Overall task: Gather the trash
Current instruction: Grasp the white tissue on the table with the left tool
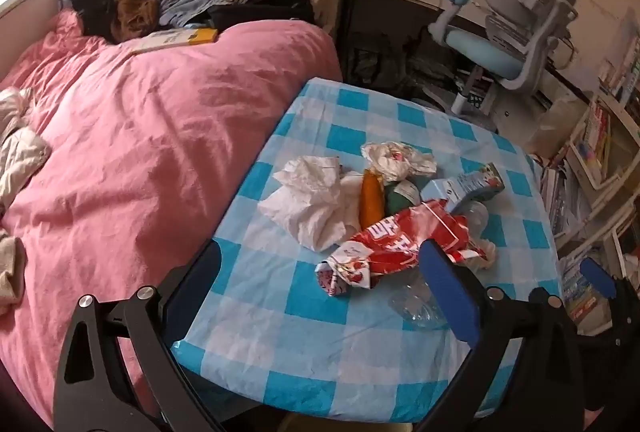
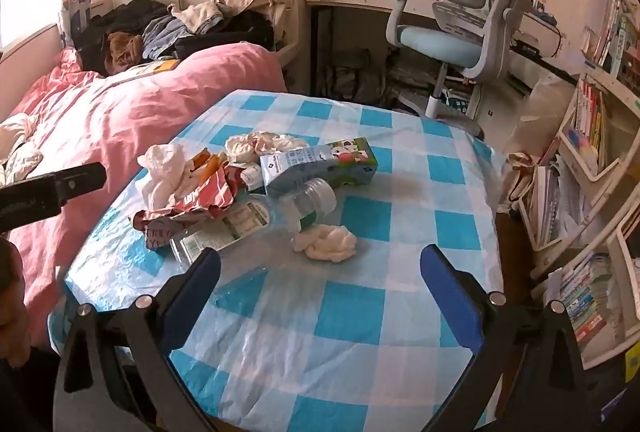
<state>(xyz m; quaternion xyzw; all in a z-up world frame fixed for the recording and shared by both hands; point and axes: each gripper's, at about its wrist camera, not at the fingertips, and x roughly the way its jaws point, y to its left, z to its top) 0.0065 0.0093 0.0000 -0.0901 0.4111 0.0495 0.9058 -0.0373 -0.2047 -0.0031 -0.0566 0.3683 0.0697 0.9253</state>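
Trash heap mid-table on the checked cloth, both my grippers spread wide and holding nothing.

I judge the clear plastic bottle (image 2: 256,216) light, slick and crushable; I'd pinch it across the labelled middle. Its long axis runs from 8 o'clock to 2 o'clock in the right wrist view, cap toward 2. The red wrapper (image 2: 200,198) and tissues (image 2: 162,172) at 10 o'clock look soft, the carton (image 2: 320,162) stiff. My right gripper (image 2: 320,266) hovers over the table (image 2: 360,312); my left gripper (image 1: 320,268) sits near the pile.
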